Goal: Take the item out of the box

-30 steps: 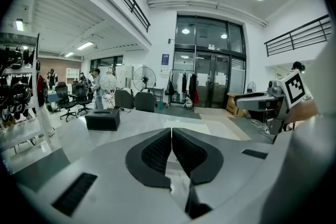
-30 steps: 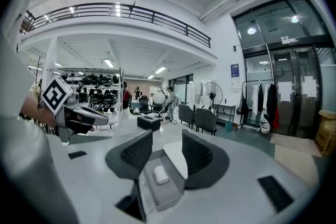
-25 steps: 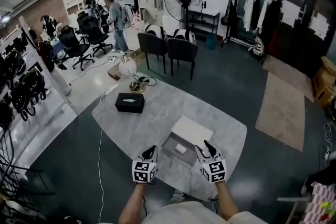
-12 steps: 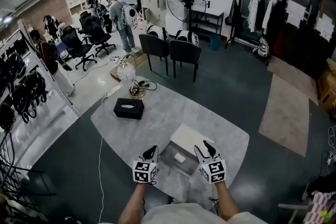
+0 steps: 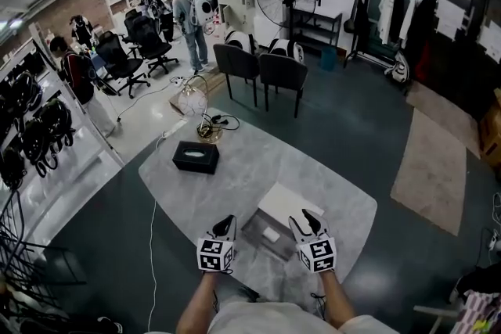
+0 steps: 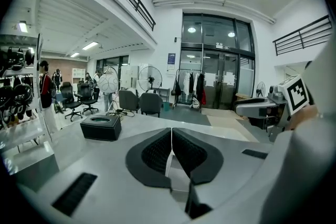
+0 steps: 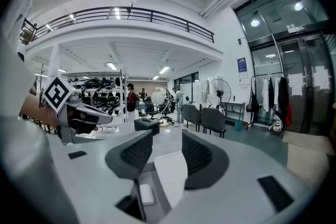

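Though tiny overhead, item (image 7: 145,193) shows plainly in right gripper view.

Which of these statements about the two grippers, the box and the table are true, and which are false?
1. The left gripper has its jaws together, with nothing between them. True.
2. The right gripper is shut on the small white item. False: its jaws stand apart and empty, and the item lies inside the box.
3. The white lid covers the box. False: the box is open, and the lid lies at its far side.
4. A black tissue box stands on the table, apart from the open box. True.
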Demonstrator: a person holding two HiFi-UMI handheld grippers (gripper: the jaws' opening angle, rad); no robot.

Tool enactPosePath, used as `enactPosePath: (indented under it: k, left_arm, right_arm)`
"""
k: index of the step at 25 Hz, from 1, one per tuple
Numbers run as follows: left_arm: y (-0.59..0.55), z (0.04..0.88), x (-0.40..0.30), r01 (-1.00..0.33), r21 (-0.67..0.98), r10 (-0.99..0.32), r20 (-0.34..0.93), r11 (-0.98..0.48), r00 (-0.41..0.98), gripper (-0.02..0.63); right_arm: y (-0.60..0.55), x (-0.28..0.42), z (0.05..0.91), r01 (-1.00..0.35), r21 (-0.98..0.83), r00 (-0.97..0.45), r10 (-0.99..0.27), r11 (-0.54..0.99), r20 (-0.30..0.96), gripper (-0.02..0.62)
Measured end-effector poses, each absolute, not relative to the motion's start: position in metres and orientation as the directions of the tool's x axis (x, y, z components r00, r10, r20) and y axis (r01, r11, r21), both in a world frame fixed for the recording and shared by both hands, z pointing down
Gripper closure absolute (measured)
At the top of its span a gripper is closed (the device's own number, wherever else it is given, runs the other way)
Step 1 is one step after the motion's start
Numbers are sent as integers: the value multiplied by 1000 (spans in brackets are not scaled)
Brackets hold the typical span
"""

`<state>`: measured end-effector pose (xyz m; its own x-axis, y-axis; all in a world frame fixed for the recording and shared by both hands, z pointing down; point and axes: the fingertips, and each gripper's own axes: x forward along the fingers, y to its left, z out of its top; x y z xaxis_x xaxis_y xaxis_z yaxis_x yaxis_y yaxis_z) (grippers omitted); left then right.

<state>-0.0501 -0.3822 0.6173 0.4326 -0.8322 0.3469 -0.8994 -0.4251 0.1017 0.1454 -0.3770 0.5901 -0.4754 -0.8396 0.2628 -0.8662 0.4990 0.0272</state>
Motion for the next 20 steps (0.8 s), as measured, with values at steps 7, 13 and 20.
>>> enactPosePath:
  k: [7, 13, 20]
  left_arm:
    - [-387, 630, -58, -896, 117, -820, 366, -428, 439, 589]
    - [-399, 641, -62, -885, 137, -803, 378, -445, 462, 589]
    - [-409, 655, -66, -872, 155, -777, 401, -464, 485, 589]
  right_arm:
    - [-377, 136, 602, -865, 27, -473, -831, 502, 294, 425]
    - [-381, 135, 610, -876, 32, -447, -834, 482, 324, 425]
    - [-388, 127, 628, -880, 30, -430, -821, 475, 375, 424]
